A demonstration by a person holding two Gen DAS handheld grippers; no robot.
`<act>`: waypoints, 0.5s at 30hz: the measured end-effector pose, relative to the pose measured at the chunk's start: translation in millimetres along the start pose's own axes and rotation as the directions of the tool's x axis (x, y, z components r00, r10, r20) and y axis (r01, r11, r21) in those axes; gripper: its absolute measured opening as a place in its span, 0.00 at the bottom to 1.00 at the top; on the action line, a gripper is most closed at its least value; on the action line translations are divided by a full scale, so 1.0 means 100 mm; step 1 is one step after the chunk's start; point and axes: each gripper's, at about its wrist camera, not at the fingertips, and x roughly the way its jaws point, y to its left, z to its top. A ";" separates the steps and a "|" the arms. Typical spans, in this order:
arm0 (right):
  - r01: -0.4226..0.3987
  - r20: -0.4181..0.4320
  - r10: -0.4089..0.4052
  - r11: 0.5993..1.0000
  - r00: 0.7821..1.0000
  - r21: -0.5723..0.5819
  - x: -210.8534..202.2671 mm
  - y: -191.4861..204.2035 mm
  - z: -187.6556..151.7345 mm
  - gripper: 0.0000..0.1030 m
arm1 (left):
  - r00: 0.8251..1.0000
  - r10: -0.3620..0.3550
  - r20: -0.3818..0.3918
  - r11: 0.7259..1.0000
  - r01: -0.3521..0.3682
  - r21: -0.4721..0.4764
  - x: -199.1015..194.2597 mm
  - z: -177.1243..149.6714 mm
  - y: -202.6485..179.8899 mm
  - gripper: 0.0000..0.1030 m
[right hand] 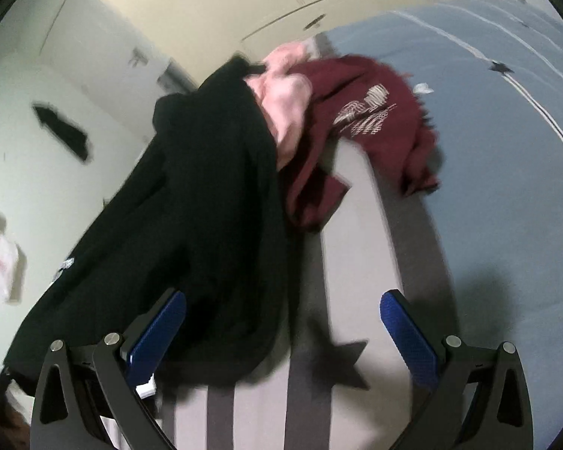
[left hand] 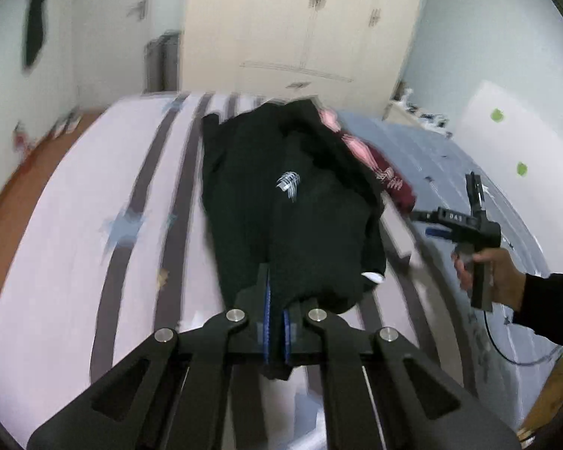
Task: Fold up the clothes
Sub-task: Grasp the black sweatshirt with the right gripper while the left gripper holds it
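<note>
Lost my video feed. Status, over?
Left gripper shut on black garment. Right gripper open, empty. Maroon shirt and pink garment piled alongside.

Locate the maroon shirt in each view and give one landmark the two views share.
Left wrist view: the maroon shirt lies right of centre, peeking out from behind the black garment.
Right wrist view: it lies upper centre-right, its pale print showing.
Shared landmark: the pink garment between the maroon and the black.
</note>
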 end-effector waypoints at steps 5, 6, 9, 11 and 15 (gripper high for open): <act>0.032 -0.102 -0.047 0.988 0.994 -0.150 0.45 0.39 -0.35 1.00 | 0.989 0.109 -0.095 0.991 -0.115 -0.066 0.16 -0.56 0.36 0.04; 0.037 -0.129 -0.059 0.984 0.990 -0.172 0.56 0.45 -0.42 1.00 | 0.987 0.119 -0.105 0.986 -0.130 -0.101 0.21 -0.63 0.42 0.04; 0.099 -0.160 -0.134 0.973 0.978 -0.208 0.84 0.52 -0.56 1.00 | 0.986 0.128 -0.105 0.965 -0.148 -0.214 0.28 -0.77 0.55 0.16; 0.115 -0.148 -0.145 0.974 0.978 -0.194 0.90 0.50 -0.58 1.00 | 0.981 0.157 -0.116 0.951 -0.182 -0.249 0.25 -0.92 0.60 0.29; 0.127 -0.117 -0.156 0.967 0.981 -0.220 0.98 0.57 -0.55 0.99 | 0.968 0.189 -0.162 0.938 -0.227 -0.260 0.26 -1.26 0.59 0.65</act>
